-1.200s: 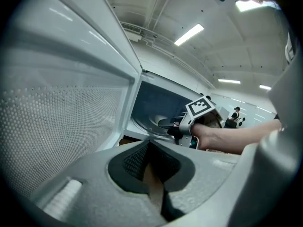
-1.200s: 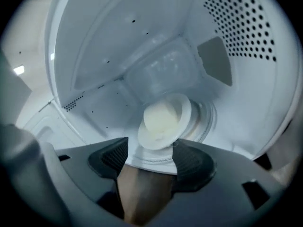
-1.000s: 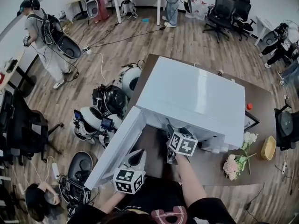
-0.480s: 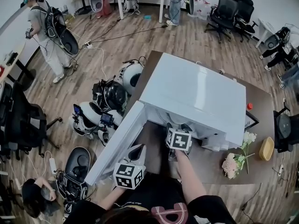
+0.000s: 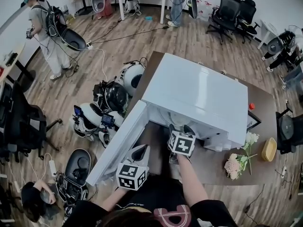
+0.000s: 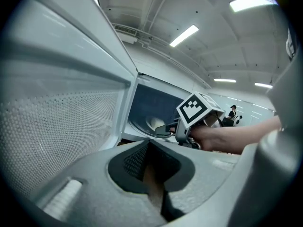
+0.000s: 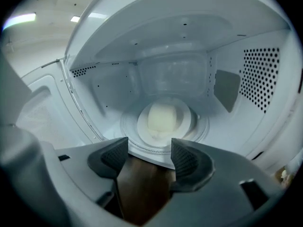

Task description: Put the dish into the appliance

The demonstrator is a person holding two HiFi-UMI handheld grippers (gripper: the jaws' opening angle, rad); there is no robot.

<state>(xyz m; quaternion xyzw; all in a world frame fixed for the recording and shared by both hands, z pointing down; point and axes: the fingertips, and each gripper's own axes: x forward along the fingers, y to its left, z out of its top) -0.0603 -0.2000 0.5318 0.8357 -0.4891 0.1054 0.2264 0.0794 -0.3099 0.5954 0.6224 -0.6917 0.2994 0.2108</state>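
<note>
The two dark ribbed pads of the right gripper (image 7: 149,152) stand well apart and nothing is between them; only the brown table top shows in the gap. Just beyond the tips, straight ahead and a little higher in the right gripper view, lies the round white dish (image 7: 165,119). The gripper does not touch it.

The dish lies flat in the middle of the round glass turntable (image 7: 204,126), on the floor of the white microwave oven (image 7: 246,79). It carries a pale cream rounded lump of food. Being round, the dish has no long axis and points in no direction; the lump seems a little longer from near to far, but this is not sure.

In the head view the right gripper (image 5: 179,129) is at the mouth of the oven (image 5: 196,96), with the person's forearm behind it.

The pads of the left gripper (image 6: 149,148) are pressed together and pinch nothing. This gripper (image 5: 138,154) is nearer to the person and to the left of the right one, beside the inner face of the white oven door (image 6: 57,112), which is swung open to the left (image 5: 116,148). From the left gripper view the dish (image 6: 154,123) shows far inside the dark cavity.

The oven stands on a dark brown table (image 5: 262,103); pink and white flowers (image 5: 239,162) lie at its near right corner.
</note>
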